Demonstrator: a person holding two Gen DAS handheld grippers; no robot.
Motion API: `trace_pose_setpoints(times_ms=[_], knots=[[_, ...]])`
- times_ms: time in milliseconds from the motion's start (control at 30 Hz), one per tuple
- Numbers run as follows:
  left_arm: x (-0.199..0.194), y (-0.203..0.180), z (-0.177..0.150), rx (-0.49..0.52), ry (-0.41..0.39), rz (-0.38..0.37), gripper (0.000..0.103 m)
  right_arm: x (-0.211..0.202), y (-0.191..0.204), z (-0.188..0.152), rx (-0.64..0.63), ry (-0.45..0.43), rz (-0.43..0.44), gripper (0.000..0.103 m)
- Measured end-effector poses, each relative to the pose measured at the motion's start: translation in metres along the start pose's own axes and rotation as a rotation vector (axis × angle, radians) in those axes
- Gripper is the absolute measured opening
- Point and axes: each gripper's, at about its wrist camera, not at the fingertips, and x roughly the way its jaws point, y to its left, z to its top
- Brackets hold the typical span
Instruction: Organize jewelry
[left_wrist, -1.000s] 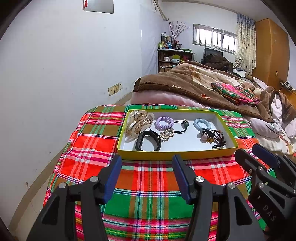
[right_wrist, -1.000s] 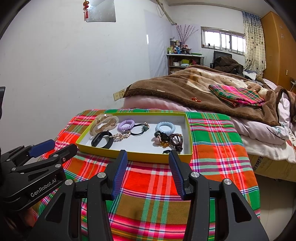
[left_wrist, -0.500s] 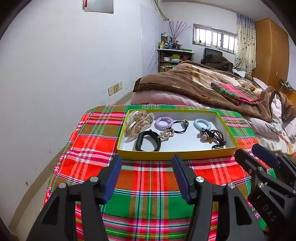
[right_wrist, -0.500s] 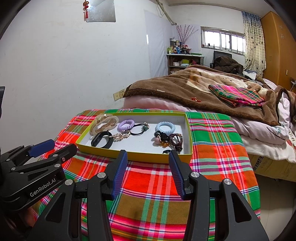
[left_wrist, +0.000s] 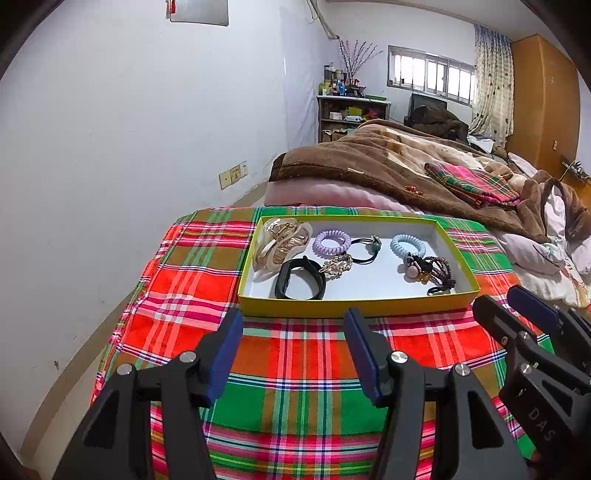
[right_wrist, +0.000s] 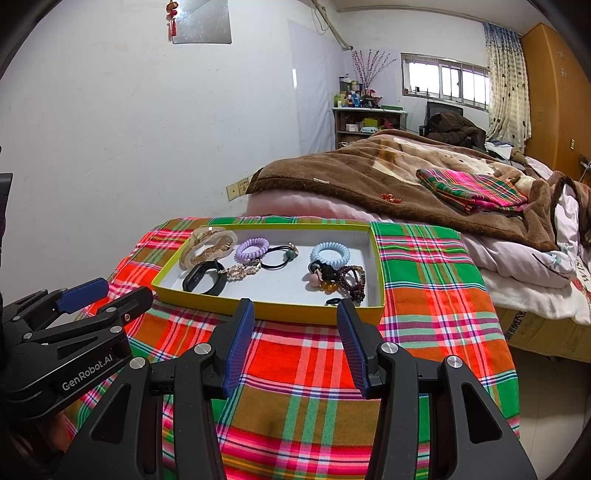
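Nothing moved since earlier frames tbh. Left tool (left_wrist: 293, 349) and right tool (right_wrist: 295, 341) both hung released, empty, at 6 o'clock of tray (left_wrist: 354, 306). Jewelry all lay inside tray: black band (left_wrist: 300, 278) at 7 o'clock, beads (left_wrist: 434, 271) at 4. Either sorted or jumbled, couldn't call it.

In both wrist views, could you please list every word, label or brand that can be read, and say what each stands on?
"GenRobot.AI": white print on the body of the left claw, seen in the right wrist view.
"DAS": white letters on the body of the right claw, seen in the left wrist view; possibly part of a longer word.
Print on the cardboard box under the bedding: cut off, unreadable.
Labels on the shelf clutter: too small.
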Motion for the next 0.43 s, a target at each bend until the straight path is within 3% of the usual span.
trace_pose_setpoints(times_ms=[433], knots=[[0.0005, 0.0016, -0.0003, -0.008, 0.012, -0.014, 0.059, -0.0002, -0.0004, 0.0000, -0.001, 0.001, 0.001, 0.047]])
